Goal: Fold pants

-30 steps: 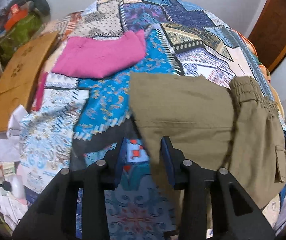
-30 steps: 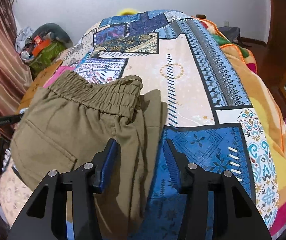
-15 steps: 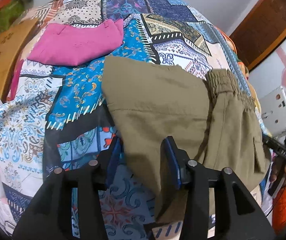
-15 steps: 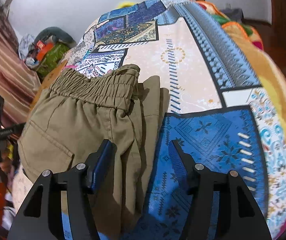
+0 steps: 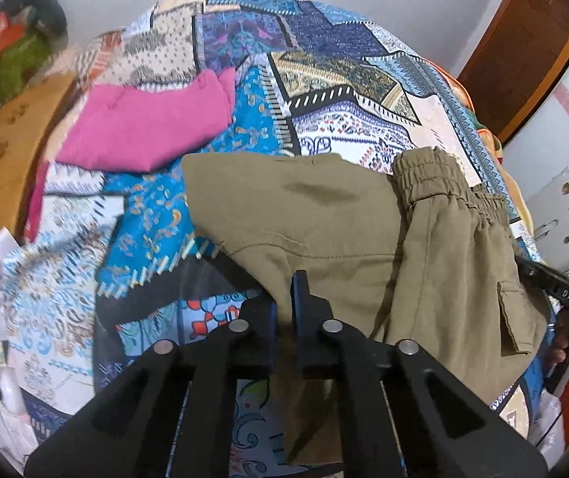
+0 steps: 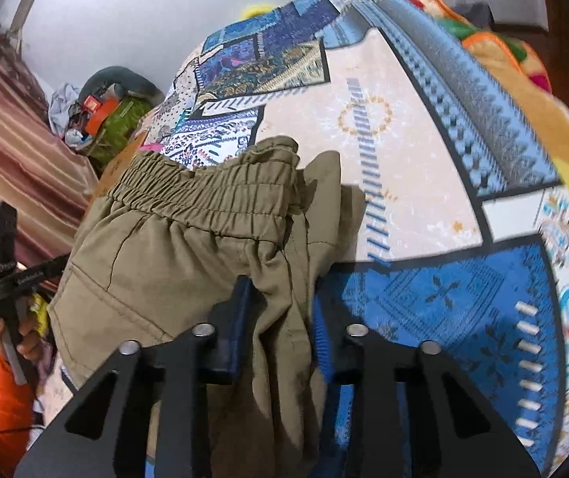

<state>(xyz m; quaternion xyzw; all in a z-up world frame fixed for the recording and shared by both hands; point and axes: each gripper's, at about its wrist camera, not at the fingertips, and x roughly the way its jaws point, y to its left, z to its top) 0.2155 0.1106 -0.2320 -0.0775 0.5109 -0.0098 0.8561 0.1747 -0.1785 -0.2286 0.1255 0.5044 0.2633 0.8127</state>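
Note:
Olive-green pants (image 5: 324,231) lie folded on a patchwork bedspread (image 5: 324,63), elastic waistband to the right. My left gripper (image 5: 283,298) is shut on the near edge of the pants, fabric pinched between its blue pads. In the right wrist view the pants (image 6: 188,255) fill the left middle, waistband (image 6: 204,195) across the top. My right gripper (image 6: 280,318) straddles the pants' right edge, with folds of fabric bunched between its two fingers; the jaws stand partly closed with a gap.
A folded pink garment (image 5: 145,127) lies on the bedspread beyond the pants. A wooden board (image 5: 1,159) stands at the left edge. Bags and clutter (image 6: 101,115) sit by a striped curtain (image 6: 9,159). An orange blanket (image 6: 523,63) drapes the right side.
My left gripper has closed onto the pants' near edge. My right gripper has moved forward over the pants' right edge and its jaws have narrowed around the fabric.

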